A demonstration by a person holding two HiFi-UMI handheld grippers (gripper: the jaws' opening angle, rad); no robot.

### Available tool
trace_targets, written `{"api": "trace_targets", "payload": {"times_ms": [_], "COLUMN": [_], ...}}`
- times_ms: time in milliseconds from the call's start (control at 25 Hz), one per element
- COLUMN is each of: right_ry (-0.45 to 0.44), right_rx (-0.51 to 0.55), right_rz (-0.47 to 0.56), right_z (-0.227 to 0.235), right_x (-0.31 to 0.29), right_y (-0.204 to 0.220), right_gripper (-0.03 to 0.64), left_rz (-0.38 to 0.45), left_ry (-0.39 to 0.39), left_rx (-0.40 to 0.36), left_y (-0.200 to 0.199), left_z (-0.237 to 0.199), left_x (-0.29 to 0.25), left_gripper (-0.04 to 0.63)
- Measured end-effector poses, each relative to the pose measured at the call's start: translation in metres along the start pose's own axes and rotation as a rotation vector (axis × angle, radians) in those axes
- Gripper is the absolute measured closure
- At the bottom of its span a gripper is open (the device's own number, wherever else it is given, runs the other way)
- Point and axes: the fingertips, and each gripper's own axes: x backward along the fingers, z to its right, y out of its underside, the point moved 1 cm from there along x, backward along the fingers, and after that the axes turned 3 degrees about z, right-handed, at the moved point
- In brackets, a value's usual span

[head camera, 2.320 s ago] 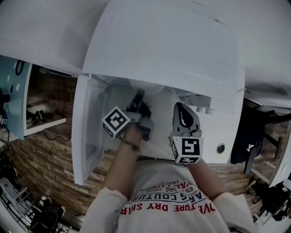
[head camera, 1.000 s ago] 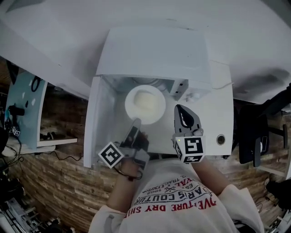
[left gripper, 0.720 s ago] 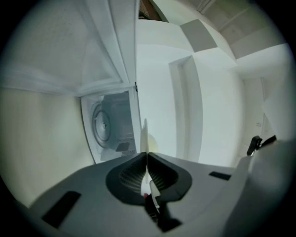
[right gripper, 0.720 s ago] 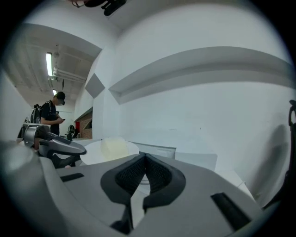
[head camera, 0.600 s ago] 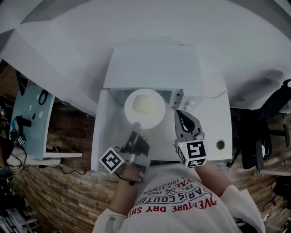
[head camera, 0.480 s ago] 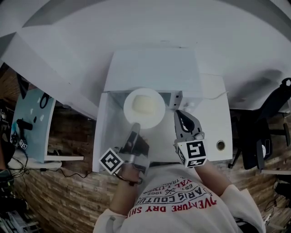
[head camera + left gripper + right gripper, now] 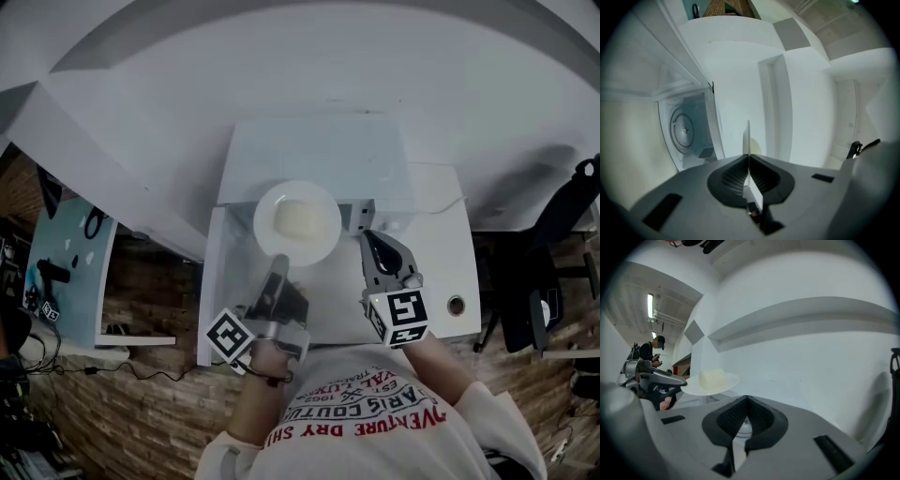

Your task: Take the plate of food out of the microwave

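White desk against a white wall, seen from above.
The desk (image 7: 441,267) meets the wall (image 7: 281,66) and has a round cable hole (image 7: 457,305) near its front edge. A brick-patterned surface (image 7: 141,394) lies below, with a teal panel (image 7: 66,253) at left, a black chair (image 7: 562,244) at right, and cables (image 7: 56,370) at lower left.

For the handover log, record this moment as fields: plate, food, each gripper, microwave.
plate: white, held by its rim, outside the microwave
food: pale lump on the plate's middle
left gripper: shut on the plate's rim
right gripper: shut, empty, beside the plate
microwave: door open, turntable bare
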Motion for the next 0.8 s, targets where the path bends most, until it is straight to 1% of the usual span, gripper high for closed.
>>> {"api": "trace_targets", "payload": {"times_ms": [80,240,360,800], "right_ry": [0.001,-0.012,-0.013,-0.008], "right_rx": [0.001,0.008,0.012,0.026], "right_rz": [-0.008,-0.034,-0.049,-0.051], "right_z": [0.001,-0.003,-0.003,0.000], "right_x": [-0.001,-0.004,-0.005,-0.008], "right_y": [0.002,0.007,0.011,0.013], "right_gripper": [0.606,0.606,0.606,0.606], "left_rz": [-0.004,0.001,0.005,0.015], "left_ry": [-0.015,-0.046,-0.064,-0.081], "left_rx": [0.012,0.065,0.087,0.080], "left_y": [0.001,0.002,0.003,0.001], "left_z": [-0.004,-0.014,-0.020,-0.028], "left_x": [0.000,0.002,0.003,0.001], "left_gripper": [0.581,0.581,0.581,0.581]}}
